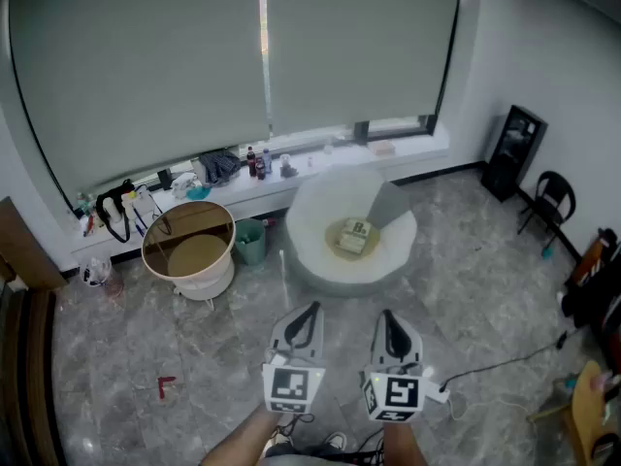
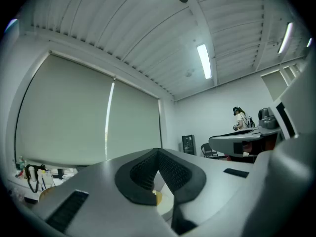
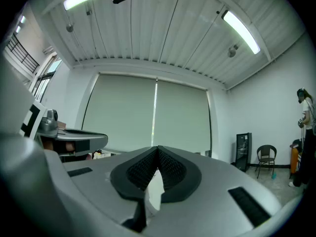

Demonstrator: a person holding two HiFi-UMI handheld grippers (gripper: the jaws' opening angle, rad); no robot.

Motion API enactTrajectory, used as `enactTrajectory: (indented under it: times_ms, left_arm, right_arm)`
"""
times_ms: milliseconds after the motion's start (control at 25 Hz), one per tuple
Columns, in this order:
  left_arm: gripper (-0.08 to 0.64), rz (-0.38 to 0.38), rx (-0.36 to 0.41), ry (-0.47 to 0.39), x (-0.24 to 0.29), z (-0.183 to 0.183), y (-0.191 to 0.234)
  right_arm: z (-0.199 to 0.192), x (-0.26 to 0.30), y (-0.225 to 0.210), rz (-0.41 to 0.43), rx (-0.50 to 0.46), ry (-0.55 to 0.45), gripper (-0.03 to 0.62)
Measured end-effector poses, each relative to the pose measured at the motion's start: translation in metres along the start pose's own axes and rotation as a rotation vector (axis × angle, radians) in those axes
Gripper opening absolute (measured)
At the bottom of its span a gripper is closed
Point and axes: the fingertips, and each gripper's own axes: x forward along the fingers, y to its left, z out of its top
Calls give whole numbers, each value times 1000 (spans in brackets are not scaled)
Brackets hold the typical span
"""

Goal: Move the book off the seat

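Note:
A yellowish book [image 1: 353, 238] lies on the round white seat [image 1: 320, 260] in the middle of the head view, beside a grey cushion [image 1: 392, 205]. My two grippers are held side by side well short of the seat, near the bottom of the head view. The left gripper [image 1: 310, 310] is shut with nothing in it, and the right gripper [image 1: 388, 316] is shut and empty too. In the left gripper view the left gripper [image 2: 158, 153] has its jaws meeting at the tips, with a sliver of the seat showing below them. The right gripper [image 3: 158, 149] points level at the window blinds.
A round white tub [image 1: 190, 250] and a small green bin [image 1: 250, 241] stand left of the seat. The window ledge [image 1: 291, 178] holds bottles, bags and clutter. A black chair [image 1: 549, 202] and black cabinet [image 1: 512, 151] stand at right. A cable [image 1: 505, 362] crosses the floor. A person [image 2: 241, 117] stands far off.

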Motion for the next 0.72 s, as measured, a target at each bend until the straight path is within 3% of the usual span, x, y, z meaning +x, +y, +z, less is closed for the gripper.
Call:
enactTrajectory:
  times_ms: [520, 720]
  left_arm:
    - [3, -4, 2, -22, 29, 15, -43]
    - [3, 11, -43, -9, 44, 8, -70]
  right_arm:
    - [8, 0, -46, 4, -6, -42, 5]
    - [-3, -4, -74, 28, -3, -32, 5]
